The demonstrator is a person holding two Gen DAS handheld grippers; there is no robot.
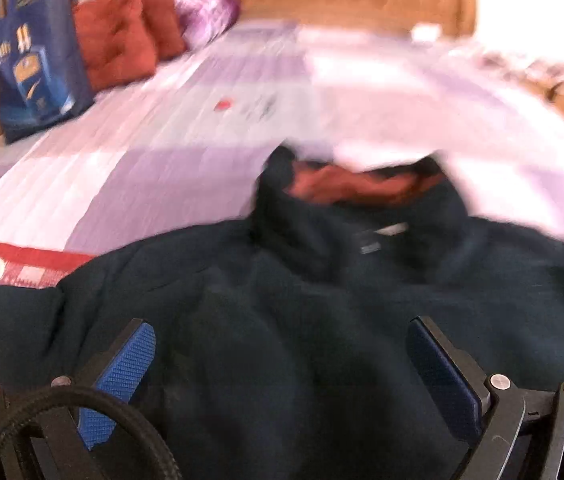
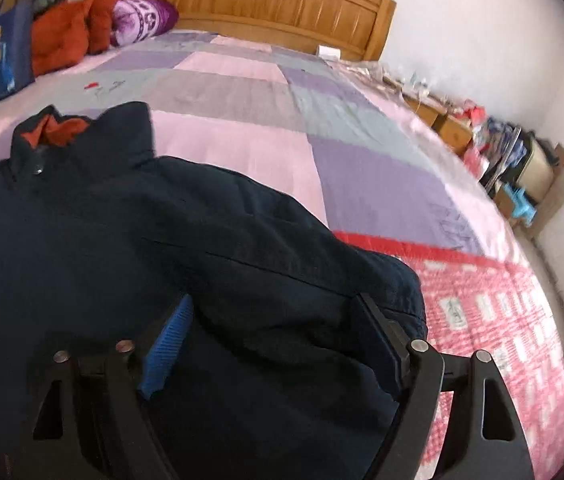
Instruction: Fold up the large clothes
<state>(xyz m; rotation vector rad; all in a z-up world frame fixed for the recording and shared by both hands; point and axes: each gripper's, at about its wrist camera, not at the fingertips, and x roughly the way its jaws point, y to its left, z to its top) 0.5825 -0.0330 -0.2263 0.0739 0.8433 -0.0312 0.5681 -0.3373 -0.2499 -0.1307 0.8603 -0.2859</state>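
Note:
A dark navy jacket (image 1: 282,320) with an orange-lined collar (image 1: 346,188) lies spread on the bed, collar pointing to the headboard. My left gripper (image 1: 278,340) is open just above the jacket's body, blue pads (image 1: 122,376) wide apart, nothing between them. In the right wrist view the same jacket (image 2: 162,248) fills the lower left, collar (image 2: 58,128) at upper left. My right gripper (image 2: 274,316) is open over the jacket's right shoulder and sleeve; folds of cloth bulge between its fingers (image 2: 170,340).
The bed has a purple, pink and grey patchwork cover (image 2: 282,128) with a red patterned band (image 2: 482,312) on the right. A blue bag (image 1: 38,64), orange cushions (image 1: 122,36) and a purple pillow (image 2: 142,18) sit by the wooden headboard (image 2: 274,0). Cluttered shelves (image 2: 522,168) stand beyond the bed's right edge.

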